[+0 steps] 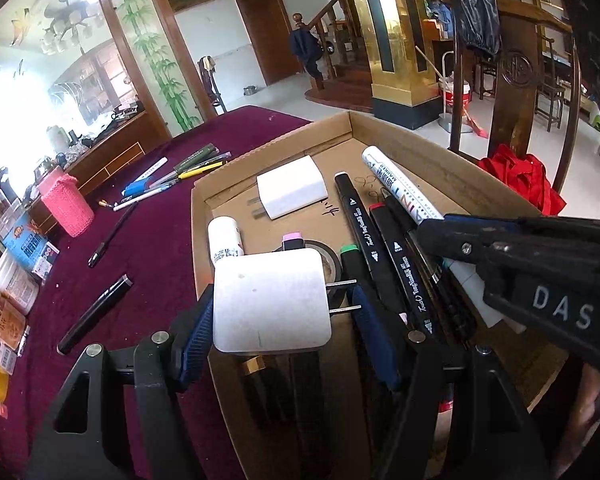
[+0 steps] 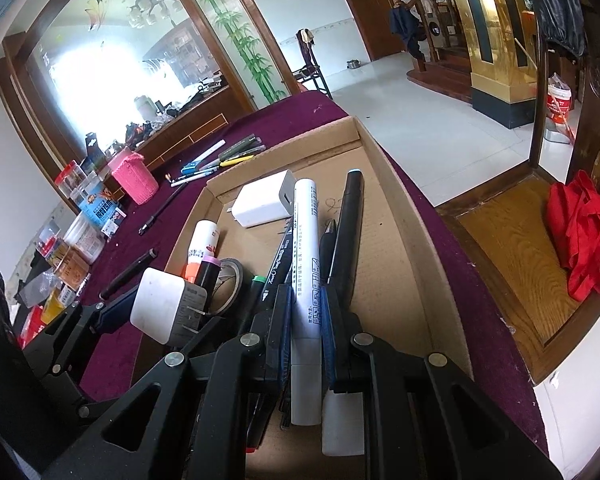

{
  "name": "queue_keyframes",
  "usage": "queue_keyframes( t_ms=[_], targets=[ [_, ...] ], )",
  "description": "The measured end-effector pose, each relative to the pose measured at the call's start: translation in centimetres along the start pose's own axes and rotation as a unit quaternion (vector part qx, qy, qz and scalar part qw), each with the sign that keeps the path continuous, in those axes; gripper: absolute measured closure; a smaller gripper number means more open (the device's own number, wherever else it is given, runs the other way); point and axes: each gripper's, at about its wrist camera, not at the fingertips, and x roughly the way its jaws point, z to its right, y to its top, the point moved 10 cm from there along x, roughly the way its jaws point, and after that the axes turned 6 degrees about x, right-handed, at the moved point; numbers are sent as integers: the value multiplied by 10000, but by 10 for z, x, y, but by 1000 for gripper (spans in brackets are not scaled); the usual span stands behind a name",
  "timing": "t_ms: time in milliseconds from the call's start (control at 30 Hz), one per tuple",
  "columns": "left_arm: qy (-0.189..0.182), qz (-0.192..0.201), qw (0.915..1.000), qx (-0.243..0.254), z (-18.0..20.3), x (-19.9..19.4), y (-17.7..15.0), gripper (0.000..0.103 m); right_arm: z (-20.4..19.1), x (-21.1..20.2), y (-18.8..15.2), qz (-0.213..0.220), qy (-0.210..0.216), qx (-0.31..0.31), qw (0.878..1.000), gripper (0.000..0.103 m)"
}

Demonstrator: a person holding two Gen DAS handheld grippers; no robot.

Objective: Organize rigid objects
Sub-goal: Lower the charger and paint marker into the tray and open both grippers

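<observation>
One charger (image 1: pixel 270 300) inside left claw (image 1: pixel 280 320)

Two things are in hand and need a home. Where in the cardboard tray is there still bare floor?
Free: the far corner of the cardboard tray beyond the white charger, and the strip between the black pen and the tray's right wall. Crowded: the near left, with the glue stick, tape roll and markers packed together.

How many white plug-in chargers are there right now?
2. One white square charger is held in the left gripper above the cardboard tray; the other white charger lies at the tray's far end.
</observation>
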Motion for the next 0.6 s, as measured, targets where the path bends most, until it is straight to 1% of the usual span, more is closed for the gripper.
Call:
queue_keyframes(
  t_ms=[233, 433, 600],
  targets=[
    [-80, 33, 10000, -40, 0, -1, 0, 37, -4, 2, 1, 160, -123, -123, 9997, 90],
    [-219, 22, 9997, -108, 1, -1, 0, 37, -4, 4, 2, 167, 7, -24, 9999, 90],
    [-258, 20, 9996, -82, 4, -1, 0, 37, -3, 6, 3, 154, -55, -48, 9999, 90]
  ],
)
